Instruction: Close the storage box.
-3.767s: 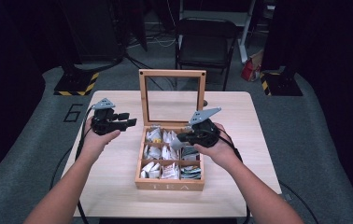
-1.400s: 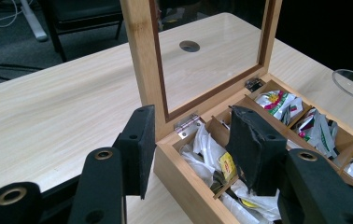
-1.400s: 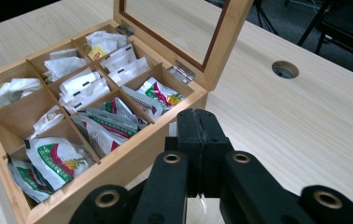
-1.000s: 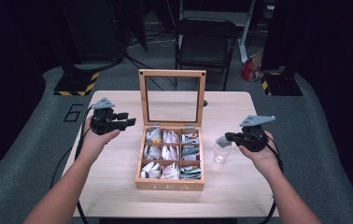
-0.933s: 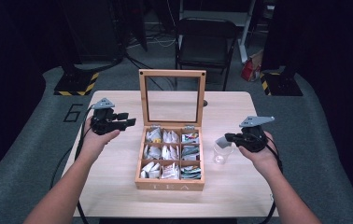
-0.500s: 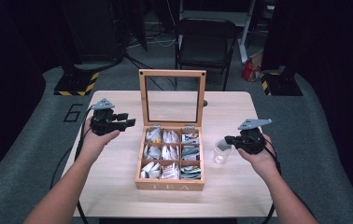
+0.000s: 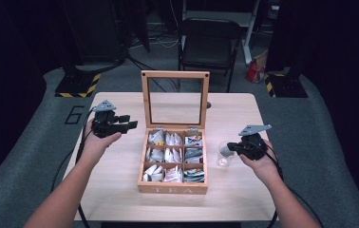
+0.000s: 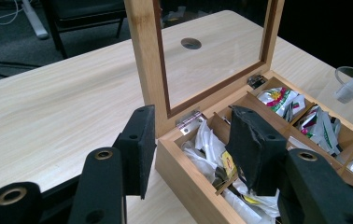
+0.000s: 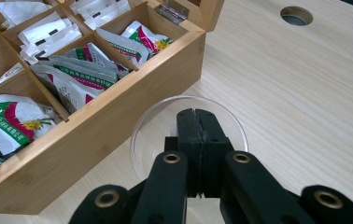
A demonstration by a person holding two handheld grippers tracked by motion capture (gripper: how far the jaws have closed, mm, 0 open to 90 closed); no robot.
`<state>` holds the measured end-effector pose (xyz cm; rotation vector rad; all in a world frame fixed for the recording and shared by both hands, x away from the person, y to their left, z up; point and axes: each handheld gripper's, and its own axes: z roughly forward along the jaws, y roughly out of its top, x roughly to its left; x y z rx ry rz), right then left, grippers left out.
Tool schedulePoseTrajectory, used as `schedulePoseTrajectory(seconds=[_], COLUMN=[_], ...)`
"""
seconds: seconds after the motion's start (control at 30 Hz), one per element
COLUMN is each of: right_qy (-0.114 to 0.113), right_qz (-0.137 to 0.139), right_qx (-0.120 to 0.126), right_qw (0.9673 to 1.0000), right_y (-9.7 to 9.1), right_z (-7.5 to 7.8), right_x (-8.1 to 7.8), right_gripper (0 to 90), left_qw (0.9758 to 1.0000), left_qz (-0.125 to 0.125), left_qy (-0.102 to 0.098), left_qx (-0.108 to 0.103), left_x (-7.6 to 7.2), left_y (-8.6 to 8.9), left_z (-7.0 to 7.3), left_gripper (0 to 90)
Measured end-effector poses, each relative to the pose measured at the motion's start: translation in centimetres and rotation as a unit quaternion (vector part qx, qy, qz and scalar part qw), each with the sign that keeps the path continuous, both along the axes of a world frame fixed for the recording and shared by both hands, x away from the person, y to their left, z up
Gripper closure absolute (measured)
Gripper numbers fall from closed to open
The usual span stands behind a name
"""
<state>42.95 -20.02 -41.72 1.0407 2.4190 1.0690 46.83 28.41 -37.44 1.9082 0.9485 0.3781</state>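
A wooden tea box (image 7: pixel 173 185) sits open mid-table, packets (image 9: pixel 76 70) filling its compartments. Right of it, my right gripper (image 9: pixel 197 114) hovers over a clear glass (image 9: pixel 156 121), jaws pressed together, possibly pinching a tea bag; release comes next. Left of the box, my left gripper (image 8: pixel 191 140) waits, jaws apart.

A lab or recording studio, not a home. The pale wooden surface (image 7: pixel 120 190) stands alone on grey carpet (image 7: pixel 25 156) with a painted number 6 (image 7: pixel 74 114) at nine o'clock. Black drapes close the dark sides. Yellow-and-black hazard-striped stand bases (image 7: pixel 78 84) sit at eleven and one o'clock, cables trail across the floor, and a black folding chair (image 7: pixel 210 40) waits at twelve.
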Motion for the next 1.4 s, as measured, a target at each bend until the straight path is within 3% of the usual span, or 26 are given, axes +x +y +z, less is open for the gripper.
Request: schedulePoseTrajectory(seconds=[0.47,1.07,1.4], right_qy=[0.008,-0.016,-0.022], right_qz=[-0.005,0.013,0.003], right_qx=[0.000,0.022,0.045], right_qw=[1.0000,0.9995,0.9988], right_y=[0.0,2.1,2.9], right_z=[-0.3,2.5,3.7], right_x=[0.3,0.6,1.5], right_gripper=[84.5,68.9,60.6], left_qw=[1.0000,1.0000,1.0000], left_qz=[0.002,0.003,0.005], left_qy=[0.002,0.000,-0.004], left_qx=[0.000,-0.002,-0.005], left_x=[0.2,0.2,0.0], left_y=[0.2,0.0,0.5], left_z=[0.0,0.4,0.8], left_gripper=[51.4,51.2,51.2])
